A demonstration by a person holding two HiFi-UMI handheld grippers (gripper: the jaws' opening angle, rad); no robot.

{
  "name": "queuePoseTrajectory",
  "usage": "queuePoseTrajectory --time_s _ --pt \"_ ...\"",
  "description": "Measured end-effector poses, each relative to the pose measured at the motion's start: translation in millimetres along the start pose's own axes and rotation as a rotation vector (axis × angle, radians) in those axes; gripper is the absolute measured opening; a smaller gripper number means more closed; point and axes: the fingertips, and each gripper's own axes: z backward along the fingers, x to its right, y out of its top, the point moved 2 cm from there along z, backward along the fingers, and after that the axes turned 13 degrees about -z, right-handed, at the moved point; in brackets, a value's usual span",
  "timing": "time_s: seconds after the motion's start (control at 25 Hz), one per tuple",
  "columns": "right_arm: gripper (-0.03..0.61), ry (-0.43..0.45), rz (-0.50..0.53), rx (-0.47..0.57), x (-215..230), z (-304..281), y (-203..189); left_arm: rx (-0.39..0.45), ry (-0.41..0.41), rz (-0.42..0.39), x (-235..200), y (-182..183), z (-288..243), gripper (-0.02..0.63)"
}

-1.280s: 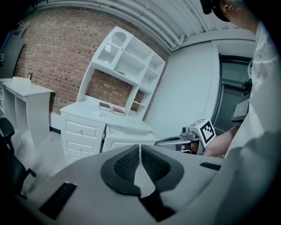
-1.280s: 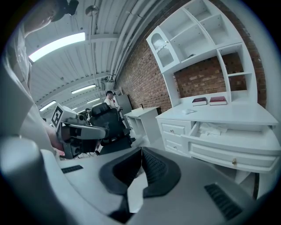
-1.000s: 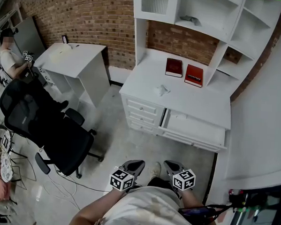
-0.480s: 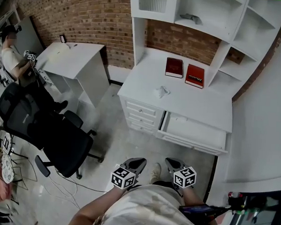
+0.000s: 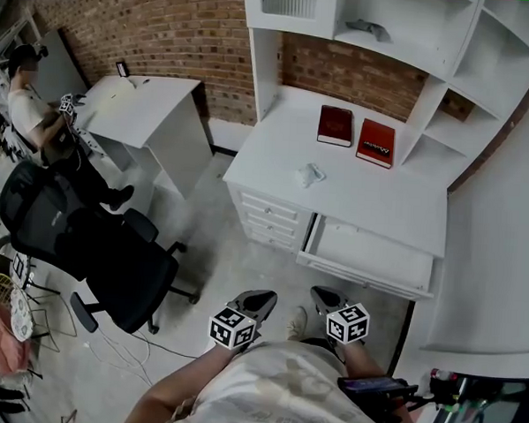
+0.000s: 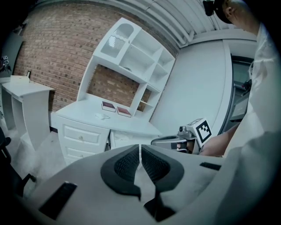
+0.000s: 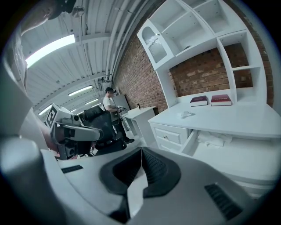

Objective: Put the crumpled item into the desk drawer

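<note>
Right gripper view alone shows white bundle (image 7: 211, 139) inside drawer (image 7: 190, 143)

Nothing here can be read. The brighter red book (image 5: 375, 142) on the desk (image 5: 380, 203) carries a line of pale print on its cover, too small to make out.

Bright, even light (fisheye-warped edges)
</note>
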Motion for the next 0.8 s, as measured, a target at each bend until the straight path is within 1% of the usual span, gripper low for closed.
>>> queuePoseTrajectory --time_s 0.32,0.52,0.8 --pt "0.023 0.006 0.002 -0.007 37 -9 31 -0.004 0.022 -0.007 -17 25 -34 0.032" --pt "0.023 0.013 0.008 -0.006 60 -9 47 -0.008 0.033 -0.013 -20 37 -58 0.033" --pt "0.023 0.032 0.024 -0.018 88 -2 65 0.012 0.097 0.001 -27 59 -80 0.032"
